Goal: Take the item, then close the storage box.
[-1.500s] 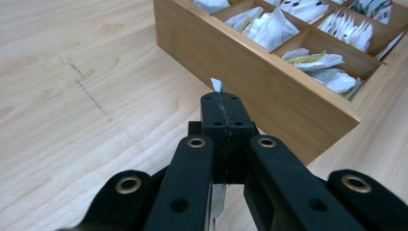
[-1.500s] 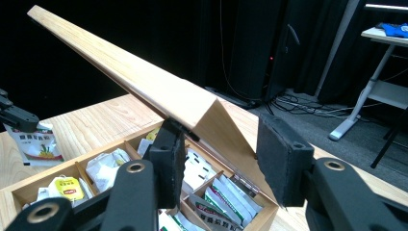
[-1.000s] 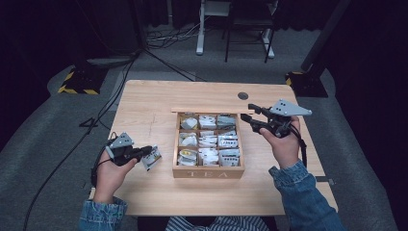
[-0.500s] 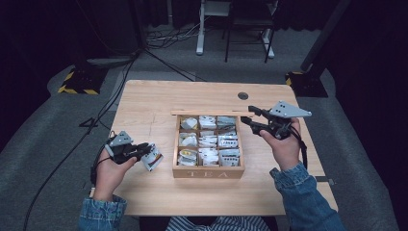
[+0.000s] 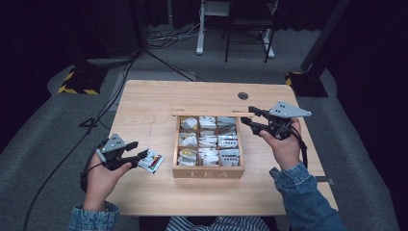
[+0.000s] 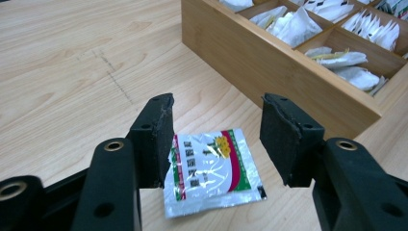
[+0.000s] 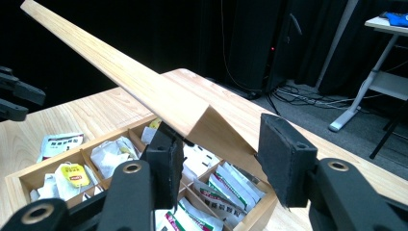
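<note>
Now: left gripper (image 5: 139,155) sits at the table's (image 5: 144,103) 8 o'clock corner in the high view, just left of the tea box (image 5: 208,172). Its jaws have just been opening and stand apart. In the left gripper view the tea sachet (image 6: 211,171) lies flat on the wood between them; the right pad is clear of it, the left pad overlaps its edge, contact not certain. Reads as a release, sachet set down outside the box.

Right gripper (image 5: 252,119) is at the box's 2 o'clock corner. Right gripper view: the jaws straddle the corner of the raised wooden lid (image 7: 144,84). Gap narrow; whether the pads actually press the lid I cannot tell, but the lid stands up on edge with nothing else propping it, so judged as held open.

Key relation: the sachet (image 5: 150,161) lies at about 3 o'clock from the left gripper's body, directly ahead of the jaws. Its long axis runs roughly along the jaw direction, slightly skewed. Left hand (image 5: 103,175) is much the nearer; right hand (image 5: 285,149) is across the box and occupied.

Judgement: next pick from the compartments falls to the left gripper, heading toward 3 o'clock over the box wall.
</note>
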Available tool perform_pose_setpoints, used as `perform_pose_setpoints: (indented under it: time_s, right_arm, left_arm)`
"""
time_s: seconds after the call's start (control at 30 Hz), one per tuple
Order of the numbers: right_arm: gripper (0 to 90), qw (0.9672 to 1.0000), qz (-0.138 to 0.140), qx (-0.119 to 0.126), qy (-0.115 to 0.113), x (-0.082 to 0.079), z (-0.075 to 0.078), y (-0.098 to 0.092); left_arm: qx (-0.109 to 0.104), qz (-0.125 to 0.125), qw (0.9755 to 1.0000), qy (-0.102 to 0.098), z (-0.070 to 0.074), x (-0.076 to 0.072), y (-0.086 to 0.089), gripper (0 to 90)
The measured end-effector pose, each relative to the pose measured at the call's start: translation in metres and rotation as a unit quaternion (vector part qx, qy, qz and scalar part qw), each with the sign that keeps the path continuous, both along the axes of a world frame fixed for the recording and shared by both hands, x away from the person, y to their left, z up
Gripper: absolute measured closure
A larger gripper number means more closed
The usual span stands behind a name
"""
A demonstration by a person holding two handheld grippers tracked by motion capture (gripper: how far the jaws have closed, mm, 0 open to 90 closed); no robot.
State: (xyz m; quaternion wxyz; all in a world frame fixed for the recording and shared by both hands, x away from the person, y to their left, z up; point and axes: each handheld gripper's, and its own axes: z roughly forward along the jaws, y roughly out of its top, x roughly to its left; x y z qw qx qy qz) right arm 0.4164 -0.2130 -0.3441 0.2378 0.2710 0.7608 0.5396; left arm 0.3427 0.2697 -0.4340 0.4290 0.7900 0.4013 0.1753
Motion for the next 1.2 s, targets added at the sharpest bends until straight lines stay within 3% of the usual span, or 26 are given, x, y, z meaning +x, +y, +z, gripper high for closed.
perform_pose_setpoints:
  time_s: [0.27,0.47,0.7,0.8,1.03,1.2]
  right_arm:
    - [52.8,1.0,0.0,-0.006,0.004,-0.003,0.0,0.0]
    - [52.7,0.9999,0.001,-0.007,0.007,-0.004,-0.001,0.0]
    - [52.5,0.9997,0.002,-0.019,0.014,-0.009,-0.003,0.0]
    - [52.5,0.9996,0.003,-0.021,0.018,-0.011,-0.003,0.0]
    - [51.6,0.9987,0.01,-0.04,0.03,-0.018,-0.008,-0.001]
    - [51.5,0.9979,0.012,-0.055,0.033,-0.024,-0.013,-0.001]
  left_arm:
    - [0.015,0.008,0.9998,0.011,-0.008,-0.02,0.012,43.8]
    - [0.014,0.008,0.9997,0.017,-0.017,-0.033,0.017,41.7]
    - [0.035,-0.005,0.9989,0.032,-0.027,-0.033,0.008,40.3]
    - [0.035,-0.004,0.9988,0.033,-0.029,-0.031,0.008,40.3]
    - [0.043,0.016,0.998,0.042,-0.034,-0.032,0.017,39.3]
    - [0.036,0.03,0.9978,0.046,-0.039,-0.031,0.023,39.2]
